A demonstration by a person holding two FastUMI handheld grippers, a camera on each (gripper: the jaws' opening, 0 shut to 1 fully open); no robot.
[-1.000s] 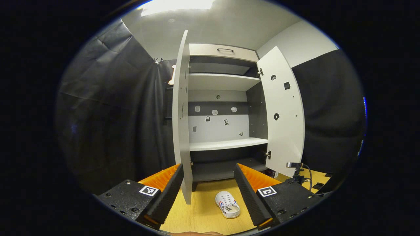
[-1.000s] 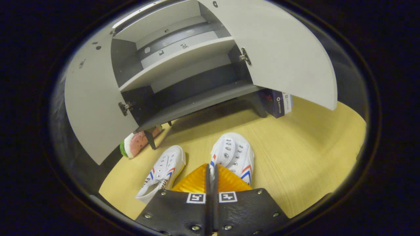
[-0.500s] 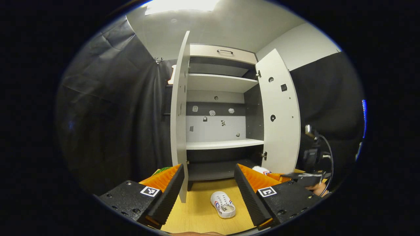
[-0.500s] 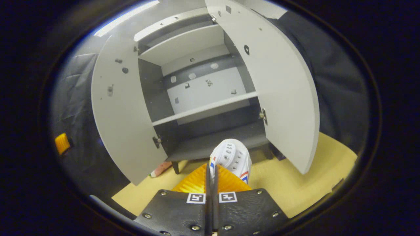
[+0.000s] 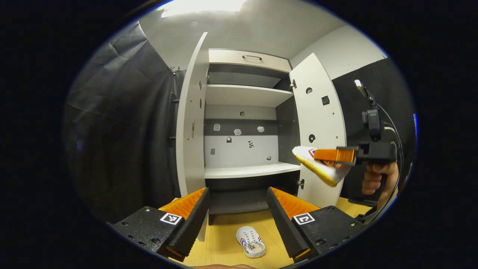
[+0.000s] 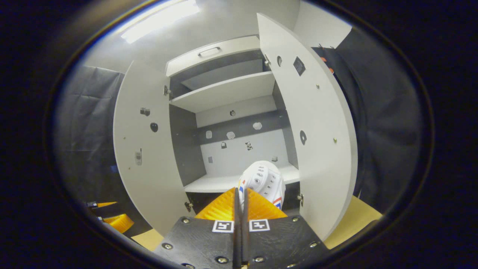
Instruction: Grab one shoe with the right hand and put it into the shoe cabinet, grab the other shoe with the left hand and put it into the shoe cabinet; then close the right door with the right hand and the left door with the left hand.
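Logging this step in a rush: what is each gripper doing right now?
Left gripper: open, holding nothing; one shoe lies on the floor below it.
Right gripper: shut on the other shoe, lifted toward the cabinet.

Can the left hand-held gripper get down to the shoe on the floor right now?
Probably yes. The left hand-held gripper is open, and the shoe on the floor lies in plain sight between its fingers, with nothing over it. The right hand-held gripper is off to the side.
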